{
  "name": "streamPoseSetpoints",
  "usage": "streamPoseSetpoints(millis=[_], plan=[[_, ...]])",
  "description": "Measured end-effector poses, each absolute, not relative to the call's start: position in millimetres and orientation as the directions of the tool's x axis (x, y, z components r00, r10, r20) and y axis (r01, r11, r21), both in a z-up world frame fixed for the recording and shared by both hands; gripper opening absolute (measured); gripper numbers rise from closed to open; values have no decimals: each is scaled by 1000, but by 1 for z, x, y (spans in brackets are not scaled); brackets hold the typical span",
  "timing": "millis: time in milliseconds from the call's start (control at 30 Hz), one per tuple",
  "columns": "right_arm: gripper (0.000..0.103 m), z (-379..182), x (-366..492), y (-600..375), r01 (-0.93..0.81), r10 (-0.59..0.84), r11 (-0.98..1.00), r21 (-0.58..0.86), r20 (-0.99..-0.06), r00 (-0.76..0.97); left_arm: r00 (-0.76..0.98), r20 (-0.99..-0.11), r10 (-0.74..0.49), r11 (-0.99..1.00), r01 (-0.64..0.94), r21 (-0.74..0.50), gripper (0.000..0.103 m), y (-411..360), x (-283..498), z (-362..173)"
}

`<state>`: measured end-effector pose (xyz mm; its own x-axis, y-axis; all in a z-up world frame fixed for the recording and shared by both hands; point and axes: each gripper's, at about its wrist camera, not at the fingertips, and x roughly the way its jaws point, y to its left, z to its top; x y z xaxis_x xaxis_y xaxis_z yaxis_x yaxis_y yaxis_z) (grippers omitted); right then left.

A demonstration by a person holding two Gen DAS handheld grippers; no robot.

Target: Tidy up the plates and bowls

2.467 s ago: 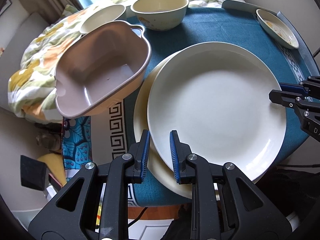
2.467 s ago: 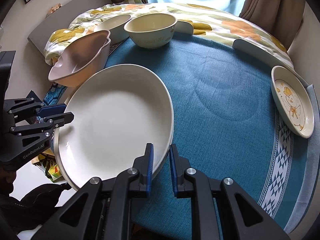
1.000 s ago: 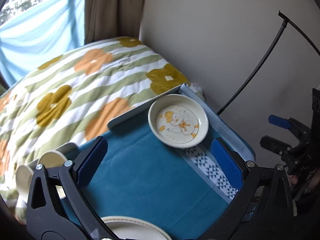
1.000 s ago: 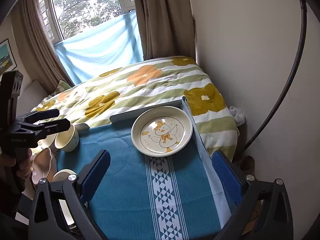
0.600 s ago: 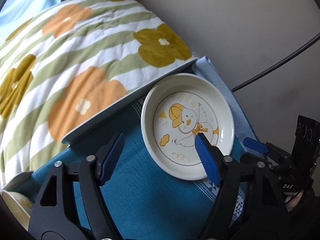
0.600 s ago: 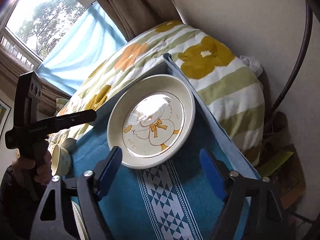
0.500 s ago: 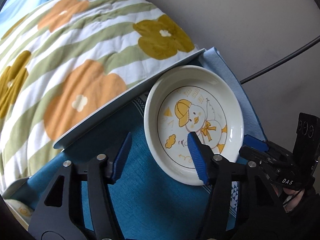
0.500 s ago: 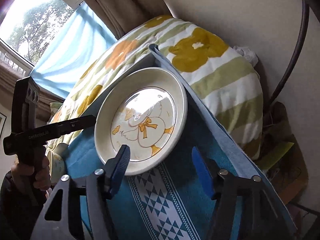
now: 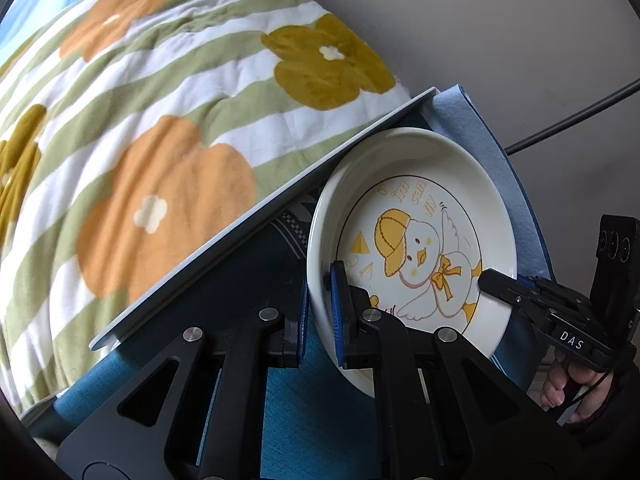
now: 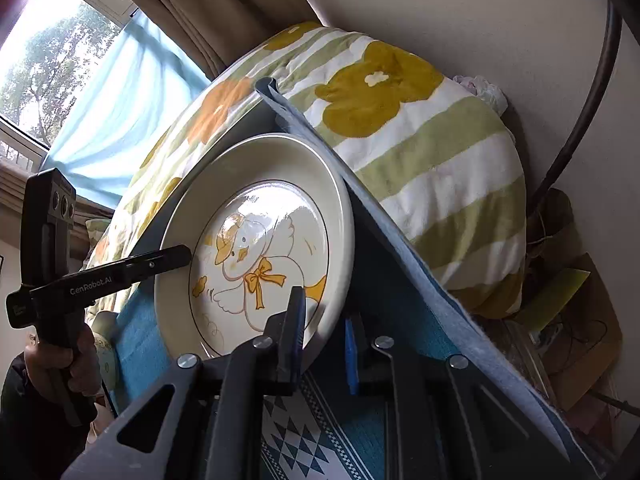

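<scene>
Starting at the left of the left wrist view, there's a puffy quilt with green stripes and orange and mustard flowers (image 9: 168, 92) bunched up along the far edge of the tabletop (image 9: 256, 216), which has a teal blue woven cloth (image 9: 312, 412) over it. Next along is the left gripper (image 9: 318, 316), its blue-padded fingers (image 9: 335, 312) pinching the near-left rim of the shallow cream ceramic dish with a cartoon duck in a yellow cap (image 9: 416, 248). One finger is inside the dish and the other is under the rim. The dish sits in the far corner of the tabletop, right beside the quilt and the raised fold of the cloth (whether its base is flat on the cloth or tipped up, can't tell).

Further right, the right gripper (image 9: 486, 278) meets the opposite rim.

From the right wrist view, the left gripper (image 10: 184, 254) reaches in from the left and touches the dish (image 10: 256, 240) at its left rim. The right gripper (image 10: 322, 340) straddles the lower right rim: the left finger (image 10: 297, 320) lies against the inner face, while the right finger shows a sliver of gap from the outside. So they're nearly together around the rim, but a firm clamp can't be confirmed. Below runs the cloth's white diamond-pattern border (image 10: 304, 436).
</scene>
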<state>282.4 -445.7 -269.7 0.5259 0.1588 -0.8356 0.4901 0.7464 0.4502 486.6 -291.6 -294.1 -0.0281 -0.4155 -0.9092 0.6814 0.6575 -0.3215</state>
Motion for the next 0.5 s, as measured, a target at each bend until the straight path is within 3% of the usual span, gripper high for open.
streamPoseSetpoints(millis=[500], plan=[[16, -248, 270, -442, 419, 177, 778, 469, -802, 570, 72, -908, -413, 676, 692, -253, 9, -279, 463, -261]])
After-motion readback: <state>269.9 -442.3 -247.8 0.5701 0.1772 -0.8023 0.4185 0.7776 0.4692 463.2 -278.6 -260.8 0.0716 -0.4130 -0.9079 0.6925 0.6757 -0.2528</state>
